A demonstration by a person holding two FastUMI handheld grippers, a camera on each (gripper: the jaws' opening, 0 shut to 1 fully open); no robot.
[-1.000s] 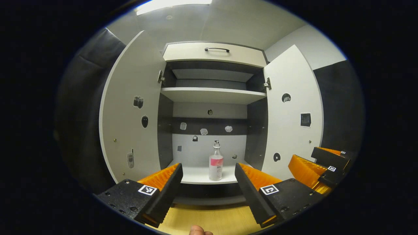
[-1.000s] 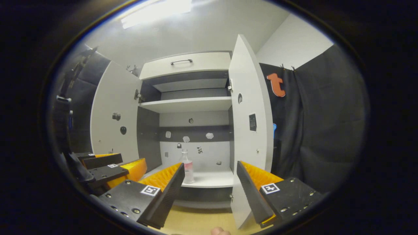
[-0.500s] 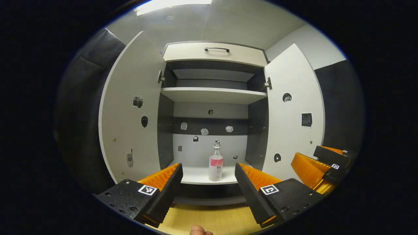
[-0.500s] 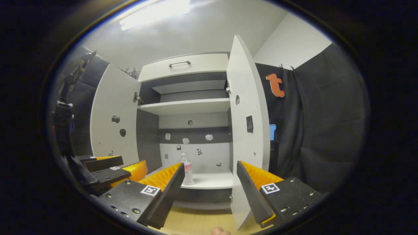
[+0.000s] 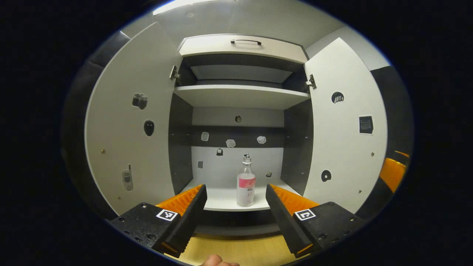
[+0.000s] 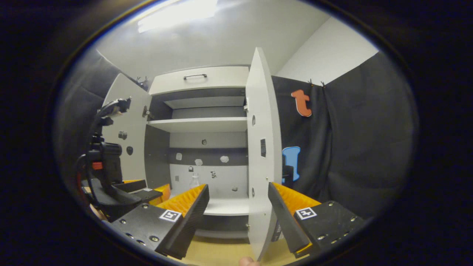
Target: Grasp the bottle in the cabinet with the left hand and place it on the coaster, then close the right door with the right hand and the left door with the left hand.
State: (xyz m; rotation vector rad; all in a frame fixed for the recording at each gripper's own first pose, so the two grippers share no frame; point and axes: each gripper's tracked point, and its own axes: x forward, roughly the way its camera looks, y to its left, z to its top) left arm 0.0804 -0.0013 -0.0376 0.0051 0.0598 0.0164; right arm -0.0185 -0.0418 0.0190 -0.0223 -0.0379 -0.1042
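Two grippers both stand with jaws spread wide and nothing between the fingers. In the left gripper view, the left gripper (image 5: 234, 201) points straight into the open cabinet (image 5: 240, 96), and the bottle (image 5: 245, 186) shows in the gap between its fingers, farther off and untouched. That bottle is clear, with a pink label and a small dark-topped cap, and it stands upright near the front edge of the cabinet's white bottom shelf (image 5: 221, 199), roughly at mid-width. Both doors hang open: the left door (image 5: 129, 122) and the right door (image 5: 343, 125) swing outward to either side, each carrying small stickers. An upper shelf (image 5: 240, 95) crosses the cabinet, and a drawer front with a dark handle (image 5: 245, 41) sits above it. A wooden surface (image 5: 236, 249) lies below the fingers.

In the right gripper view, the right gripper (image 6: 238, 203) faces the edge of the right door (image 6: 260, 155), which lies between its fingers, apart from both. Farther left is the left gripper (image 6: 147, 192) with its holder, and the bottle (image 6: 194, 181) peeks above a finger.
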